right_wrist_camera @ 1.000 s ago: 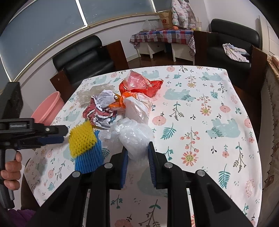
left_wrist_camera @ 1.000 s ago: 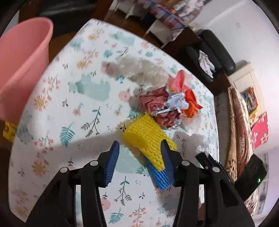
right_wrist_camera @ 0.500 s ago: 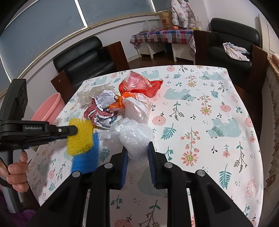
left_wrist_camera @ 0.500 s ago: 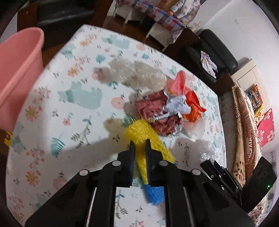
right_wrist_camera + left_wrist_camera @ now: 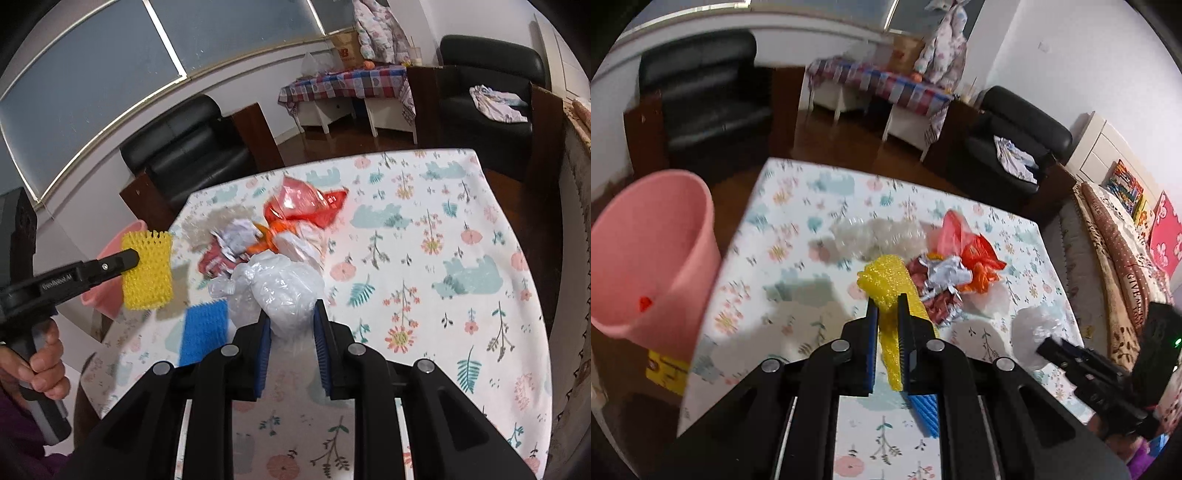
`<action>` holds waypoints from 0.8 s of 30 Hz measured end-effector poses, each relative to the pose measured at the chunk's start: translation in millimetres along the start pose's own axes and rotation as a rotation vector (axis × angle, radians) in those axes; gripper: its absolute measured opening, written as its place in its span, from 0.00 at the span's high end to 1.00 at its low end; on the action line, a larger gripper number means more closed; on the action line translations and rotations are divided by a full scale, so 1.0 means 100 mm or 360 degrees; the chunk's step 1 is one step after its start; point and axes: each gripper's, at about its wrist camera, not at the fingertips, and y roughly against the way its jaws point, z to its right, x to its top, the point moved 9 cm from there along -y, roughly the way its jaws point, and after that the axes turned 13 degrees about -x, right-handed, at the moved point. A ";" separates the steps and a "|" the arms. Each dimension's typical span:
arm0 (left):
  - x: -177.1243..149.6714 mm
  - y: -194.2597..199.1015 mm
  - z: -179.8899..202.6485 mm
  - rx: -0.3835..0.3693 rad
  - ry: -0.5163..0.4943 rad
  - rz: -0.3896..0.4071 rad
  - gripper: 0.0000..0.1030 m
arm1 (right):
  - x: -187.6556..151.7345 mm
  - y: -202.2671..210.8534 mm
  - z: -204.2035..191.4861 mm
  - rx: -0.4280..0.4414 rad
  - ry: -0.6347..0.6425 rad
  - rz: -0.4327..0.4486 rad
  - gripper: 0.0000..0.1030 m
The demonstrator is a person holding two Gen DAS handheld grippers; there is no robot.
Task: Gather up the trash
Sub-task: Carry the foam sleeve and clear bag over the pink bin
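Note:
My left gripper (image 5: 886,301) is shut on a yellow foam net (image 5: 886,280) and holds it above the table; it also shows in the right wrist view (image 5: 147,271). My right gripper (image 5: 291,314) is shut on a clear plastic bag (image 5: 280,288), lifted above the table. A blue foam net (image 5: 203,330) lies on the floral tablecloth (image 5: 443,258). A pile with crumpled red and silver paper (image 5: 938,284), an orange-red bag (image 5: 967,247) and bubble wrap (image 5: 879,238) lies further back. A pink bin (image 5: 650,251) stands left of the table.
Black armchairs (image 5: 188,158) stand behind the table. A small table with a checked cloth (image 5: 347,85) is at the back. A sofa with a patterned blanket (image 5: 1115,258) is on the right. The table's left edge (image 5: 720,280) runs next to the bin.
My left gripper closed on the yellow net and lifted it off the blue one, up and to the left. My right gripper rose with the plastic bag.

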 end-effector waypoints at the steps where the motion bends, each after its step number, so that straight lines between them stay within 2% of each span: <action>1: 0.02 0.04 0.00 0.0021 -0.0028 0.0022 0.91 | 0.03 0.03 -0.03 0.0007 0.0009 0.0018 0.79; 5: 0.10 0.16 -0.02 0.0086 -0.0119 0.0095 0.91 | 0.15 0.12 -0.19 0.0039 0.0060 0.0067 0.80; 10: 0.18 0.32 -0.12 0.0150 -0.0156 0.0169 0.91 | 0.30 0.13 -0.52 0.0114 0.0145 0.0094 0.79; 24: 0.36 0.77 -0.73 0.0307 -0.0056 0.0336 0.91 | 0.59 0.00 -1.62 0.0390 0.0318 0.0083 0.79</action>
